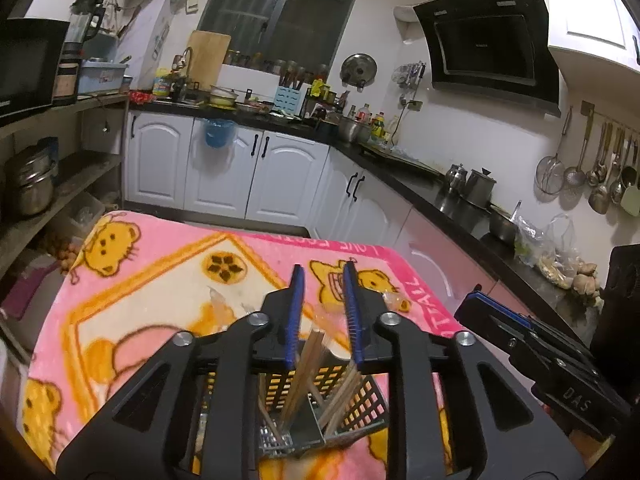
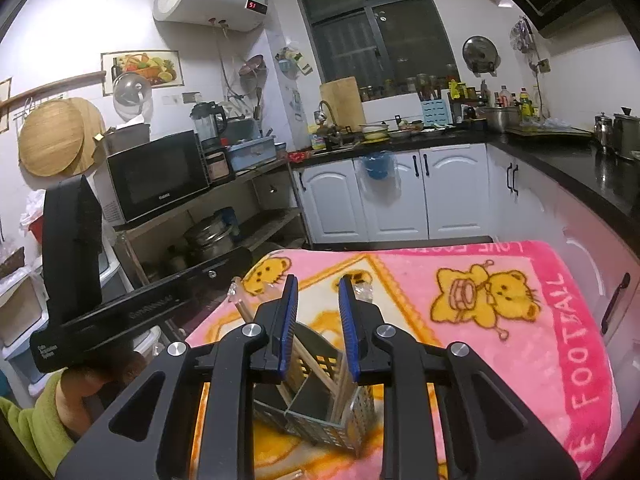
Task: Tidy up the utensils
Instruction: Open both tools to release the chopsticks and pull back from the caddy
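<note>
right below us, our left gripper [image 1: 323, 300] hangs with its jaws a little apart and nothing pressed between them, chopsticks [image 1: 308, 364] rising loose in the gap. our right gripper [image 2: 317, 312] is likewise slightly open and holds nothing. under both stands the perforated utensil caddy [image 2: 320, 412] on the pink blanket [image 2: 520, 320], chopsticks in its compartments. beyond, white cabinets [image 1: 224, 172].
</note>
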`<action>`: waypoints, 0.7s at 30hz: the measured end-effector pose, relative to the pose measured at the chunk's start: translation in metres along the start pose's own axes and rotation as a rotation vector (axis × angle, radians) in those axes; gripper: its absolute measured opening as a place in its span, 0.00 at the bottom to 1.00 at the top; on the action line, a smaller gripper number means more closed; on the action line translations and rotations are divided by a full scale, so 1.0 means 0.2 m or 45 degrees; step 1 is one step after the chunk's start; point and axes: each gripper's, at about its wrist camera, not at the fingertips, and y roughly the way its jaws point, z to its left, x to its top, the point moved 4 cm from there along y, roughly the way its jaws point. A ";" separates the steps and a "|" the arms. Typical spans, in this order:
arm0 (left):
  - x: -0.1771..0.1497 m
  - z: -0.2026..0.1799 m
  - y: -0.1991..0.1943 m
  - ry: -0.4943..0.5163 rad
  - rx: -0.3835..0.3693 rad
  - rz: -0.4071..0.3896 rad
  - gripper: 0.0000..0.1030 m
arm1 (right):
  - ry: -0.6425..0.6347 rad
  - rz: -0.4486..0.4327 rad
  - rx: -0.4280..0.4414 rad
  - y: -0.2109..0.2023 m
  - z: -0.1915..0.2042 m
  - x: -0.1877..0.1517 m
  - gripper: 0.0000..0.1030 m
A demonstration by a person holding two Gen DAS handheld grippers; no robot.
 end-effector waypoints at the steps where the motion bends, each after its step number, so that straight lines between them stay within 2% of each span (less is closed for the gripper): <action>1: 0.00 0.00 -0.01 -0.003 -0.001 0.000 0.22 | 0.001 0.001 -0.002 0.00 0.00 -0.01 0.20; 6: -0.01 -0.01 -0.04 -0.002 -0.011 -0.001 0.35 | -0.003 0.008 -0.013 -0.04 -0.02 -0.05 0.28; 10: -0.03 -0.01 -0.06 0.001 -0.018 -0.003 0.46 | -0.015 0.021 -0.029 -0.07 -0.02 -0.09 0.28; 12: -0.04 -0.02 -0.08 0.007 -0.012 -0.011 0.48 | -0.011 0.024 -0.029 -0.09 -0.03 -0.11 0.34; 17: -0.07 -0.01 -0.11 0.015 0.000 -0.011 0.57 | -0.027 0.031 -0.044 -0.12 -0.03 -0.14 0.36; 21: -0.10 -0.01 -0.14 0.026 0.013 -0.009 0.65 | -0.029 0.036 -0.046 -0.15 -0.03 -0.17 0.43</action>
